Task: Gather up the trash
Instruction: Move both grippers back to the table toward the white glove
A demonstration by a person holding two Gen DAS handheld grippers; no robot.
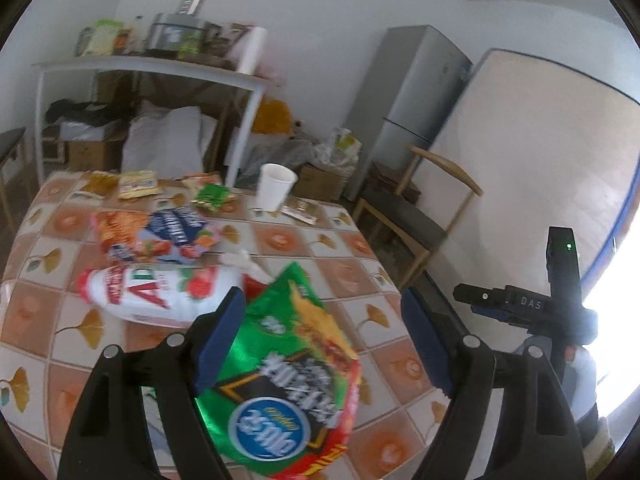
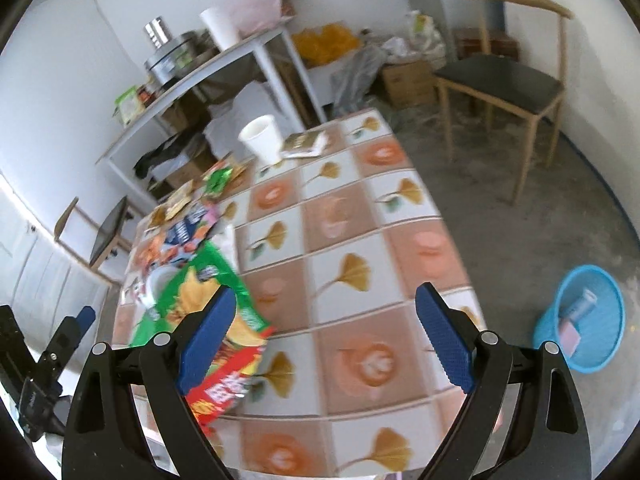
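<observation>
Left hand-held gripper (image 1: 322,344) spread wide over green snack bag (image 1: 288,380) on table (image 1: 352,248) — right hand-held gripper (image 2: 324,336) wide too, holding nothing, blue bin (image 2: 580,320) off right

A lived-in home, seemingly a combined dining and storage room. Shown by a dining table (image 2: 360,240) under a ginkgo-leaf patterned cloth, littered with snack wrappers (image 1: 156,232) and a paper cup (image 1: 275,186); a wooden chair (image 2: 508,76) on bare concrete floor; a grey fridge (image 1: 404,108) against the wall; a white shelf table (image 1: 152,68) carrying a steel pot and packets; cardboard boxes (image 2: 408,80) and bags beneath; a blue plastic wastebasket (image 2: 580,320).
</observation>
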